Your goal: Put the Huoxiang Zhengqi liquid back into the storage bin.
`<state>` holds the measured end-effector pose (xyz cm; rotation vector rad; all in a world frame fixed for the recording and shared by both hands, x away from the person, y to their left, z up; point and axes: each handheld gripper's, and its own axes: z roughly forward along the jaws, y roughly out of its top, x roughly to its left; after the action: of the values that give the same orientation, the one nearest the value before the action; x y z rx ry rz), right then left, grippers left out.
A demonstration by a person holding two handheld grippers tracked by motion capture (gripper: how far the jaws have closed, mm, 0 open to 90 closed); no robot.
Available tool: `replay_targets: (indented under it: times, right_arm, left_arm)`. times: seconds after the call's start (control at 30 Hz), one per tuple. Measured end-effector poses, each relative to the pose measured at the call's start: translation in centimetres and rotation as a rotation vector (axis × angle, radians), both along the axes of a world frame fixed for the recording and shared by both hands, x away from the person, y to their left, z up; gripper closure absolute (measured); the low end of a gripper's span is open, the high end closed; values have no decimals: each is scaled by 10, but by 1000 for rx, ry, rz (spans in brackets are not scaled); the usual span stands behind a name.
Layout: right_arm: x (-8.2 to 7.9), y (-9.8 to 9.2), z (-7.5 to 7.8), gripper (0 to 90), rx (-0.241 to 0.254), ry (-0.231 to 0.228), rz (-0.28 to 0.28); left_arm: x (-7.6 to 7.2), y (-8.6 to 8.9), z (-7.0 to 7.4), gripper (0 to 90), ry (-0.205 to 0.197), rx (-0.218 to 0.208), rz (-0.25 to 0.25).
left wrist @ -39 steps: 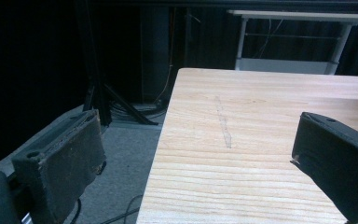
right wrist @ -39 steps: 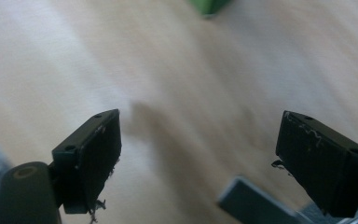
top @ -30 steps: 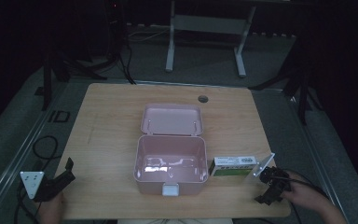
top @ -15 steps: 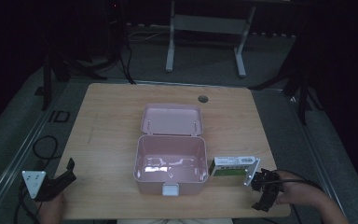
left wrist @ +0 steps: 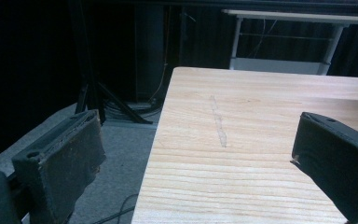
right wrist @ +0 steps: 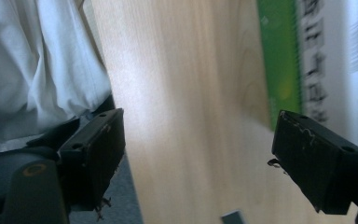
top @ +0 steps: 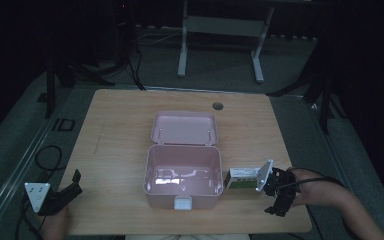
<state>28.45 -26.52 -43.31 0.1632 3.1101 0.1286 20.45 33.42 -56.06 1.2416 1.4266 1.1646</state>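
A pink box [top: 182,172] stands open at the table's middle, its lid [top: 184,128] laid back behind it and its inside bare. A green and white carton [top: 241,178] lies against the box's right side, and its green edge [right wrist: 279,60] sits at the top right of the right gripper view. My right gripper [top: 278,204] hovers just right of the carton near the front edge. It is open; its jaws have just been closing a little, with bare wood between them [right wrist: 200,140]. My left gripper [top: 74,185] rests open at the front left corner, over the table edge [left wrist: 198,140].
The wooden table [top: 115,140] has a cable hole [top: 217,106] at the back. A person's white shirt [right wrist: 32,65] is close behind the right gripper. Cables [top: 47,155] lie on the floor to the left, and a white stand [top: 220,30] is beyond the table.
My right gripper has lifted and drifted left toward the carton, turning as it went. The left gripper, box and carton stay put.
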Motion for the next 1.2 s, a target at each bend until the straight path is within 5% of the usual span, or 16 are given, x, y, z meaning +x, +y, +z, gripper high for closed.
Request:
replay_targets:
  times: [0.6,1.2]
  right_arm:
    - [36,22,29,253,-52,-80,63]
    - [74,46,0,410,-118,-29,101]
  left_arm:
    - [0,0,0,25,2,-3,-5]
    - [1,-1,0,25,9,11,-6]
